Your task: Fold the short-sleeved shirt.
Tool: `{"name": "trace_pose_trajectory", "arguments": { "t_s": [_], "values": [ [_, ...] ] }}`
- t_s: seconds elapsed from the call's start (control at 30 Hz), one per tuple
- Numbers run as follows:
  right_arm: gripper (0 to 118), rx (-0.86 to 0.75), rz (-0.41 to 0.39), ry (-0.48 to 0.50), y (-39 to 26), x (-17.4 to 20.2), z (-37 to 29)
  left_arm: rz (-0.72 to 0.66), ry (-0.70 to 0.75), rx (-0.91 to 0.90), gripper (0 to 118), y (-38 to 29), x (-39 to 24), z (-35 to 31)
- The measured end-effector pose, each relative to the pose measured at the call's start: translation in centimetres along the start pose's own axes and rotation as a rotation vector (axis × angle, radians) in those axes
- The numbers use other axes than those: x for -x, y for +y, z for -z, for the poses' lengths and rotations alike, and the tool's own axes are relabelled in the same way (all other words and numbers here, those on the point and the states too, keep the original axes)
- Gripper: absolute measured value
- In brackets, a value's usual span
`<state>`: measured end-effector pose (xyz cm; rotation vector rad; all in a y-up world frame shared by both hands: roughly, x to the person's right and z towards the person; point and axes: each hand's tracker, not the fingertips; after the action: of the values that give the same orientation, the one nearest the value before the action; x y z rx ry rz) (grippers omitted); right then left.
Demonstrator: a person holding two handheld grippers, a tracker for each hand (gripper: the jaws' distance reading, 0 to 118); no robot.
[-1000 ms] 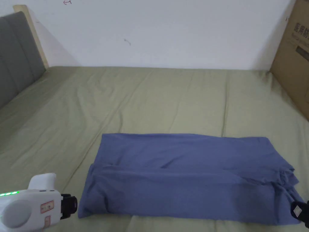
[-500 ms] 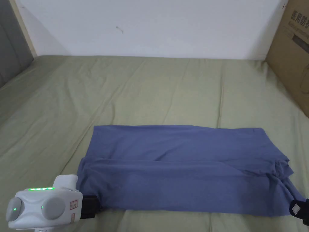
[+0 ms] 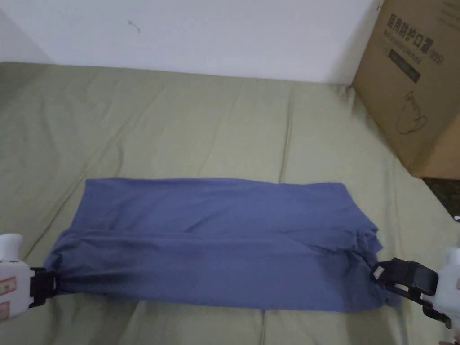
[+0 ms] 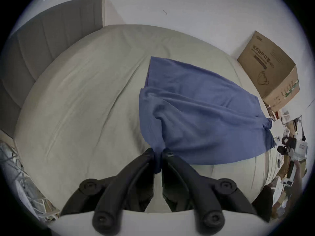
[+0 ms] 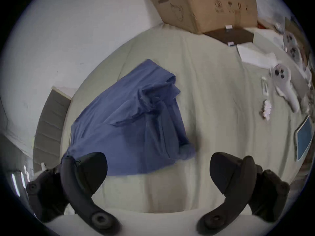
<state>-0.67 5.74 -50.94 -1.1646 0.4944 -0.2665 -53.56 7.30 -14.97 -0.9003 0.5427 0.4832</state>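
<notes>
A blue short-sleeved shirt (image 3: 215,238) lies folded into a long band across the green bed sheet (image 3: 179,126). My left gripper (image 3: 47,283) sits at the band's near left corner, shut on a bunched bit of the blue cloth (image 4: 157,154). In the left gripper view the shirt (image 4: 201,113) spreads away from the pinching jaws of my left gripper (image 4: 158,161). My right gripper (image 3: 382,276) is at the band's near right end. In the right gripper view the right gripper (image 5: 158,170) stands open, and the shirt (image 5: 129,124) lies just ahead of the jaws.
A large cardboard box (image 3: 413,76) stands on the bed at the far right by the white wall. A grey headboard (image 4: 47,40) bounds the left side. White controllers (image 5: 281,81), a tablet (image 5: 305,137) and papers lie on the sheet right of the shirt.
My left gripper has gone from beside the shirt's near left corner to pinching it. The right gripper has come into view at the right end. The head camera has swung right and down.
</notes>
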Motion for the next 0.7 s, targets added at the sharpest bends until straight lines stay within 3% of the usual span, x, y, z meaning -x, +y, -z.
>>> {"name": "trace_pose_trajectory", "arguments": {
  "t_s": [0.1,0.2,0.27,0.33,0.37,0.4,0.43,0.7],
  "values": [
    [117,0.03,0.001,-0.013,0.8,-0.4,1.8,-0.021,-0.007,-0.007,7,0.2,-0.5,-0.1],
    [116,0.112,-0.063,-0.08,1.4,-0.1,3.6,-0.007,0.007,0.017,7,-0.1,-1.0,0.5],
    [109,0.124,-0.133,-0.085,1.4,0.7,4.2,-0.028,0.006,0.048,7,-0.7,-0.7,0.7],
    [81,0.138,-0.191,-0.097,1.4,1.3,4.4,-0.068,-0.01,0.053,7,-0.9,-0.3,1.1],
    [55,0.134,-0.205,-0.126,1.3,1.5,4.5,-0.078,-0.016,0.053,7,-1.0,-0.1,1.0],
    [18,0.132,-0.22,-0.139,1.3,1.7,4.6,-0.084,-0.02,0.055,7,-1.1,0.1,1.0],
    [11,0.136,-0.217,-0.124,1.3,1.7,4.6,-0.088,-0.022,0.058,7,-0.9,0.1,1.1],
    [8,0.101,-0.24,-0.125,0.7,1.0,1.3,-0.073,-0.041,0.049,7,0.8,-0.1,-0.2]
  ]
}}
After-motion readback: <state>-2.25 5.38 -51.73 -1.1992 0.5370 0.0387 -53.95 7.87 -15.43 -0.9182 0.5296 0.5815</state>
